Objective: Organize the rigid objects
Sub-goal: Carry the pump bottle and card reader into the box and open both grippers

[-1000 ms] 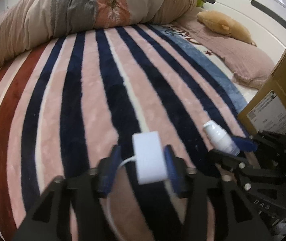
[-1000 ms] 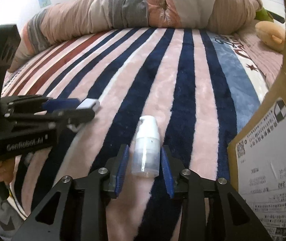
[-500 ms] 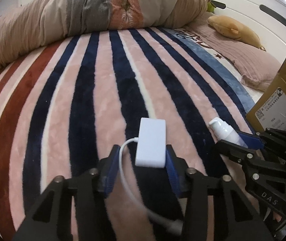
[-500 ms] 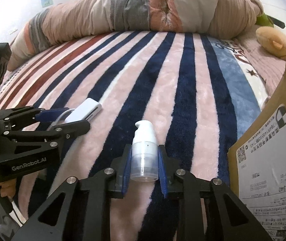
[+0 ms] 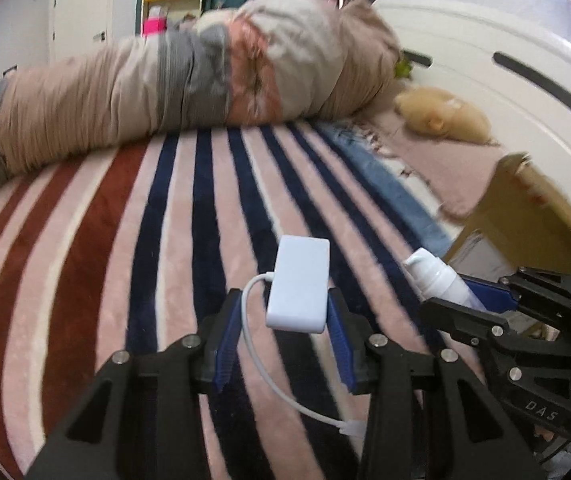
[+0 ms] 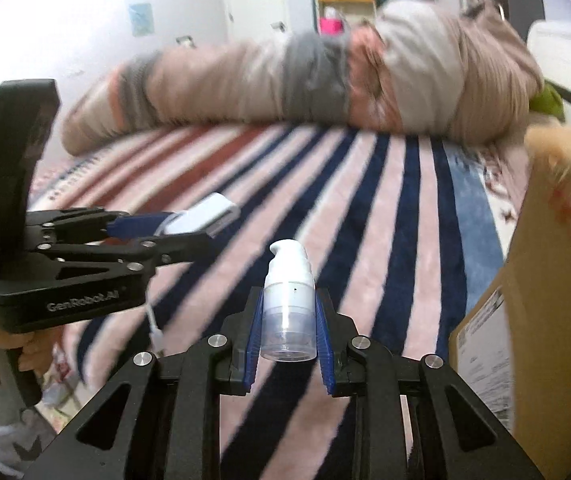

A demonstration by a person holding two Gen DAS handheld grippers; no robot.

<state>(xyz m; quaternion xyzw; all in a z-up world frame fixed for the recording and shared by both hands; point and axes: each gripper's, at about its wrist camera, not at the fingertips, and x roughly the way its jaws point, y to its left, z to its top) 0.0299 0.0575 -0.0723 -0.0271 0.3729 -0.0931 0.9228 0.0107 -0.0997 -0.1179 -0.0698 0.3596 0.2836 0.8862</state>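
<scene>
A rolled duvet is laid across the far end of the striped blanket; a cardboard box is set at its right edge.

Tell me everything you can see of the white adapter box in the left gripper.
The white adapter box is a flat, smooth, plastic-looking rectangle with rounded corners. It lies flat between the blue pads of the left gripper, gripped at its near end and sticking forward past the fingertips, lifted off the striped blanket. A thin white cable leaves its left side, loops back under the gripper and ends in a small plug.
</scene>
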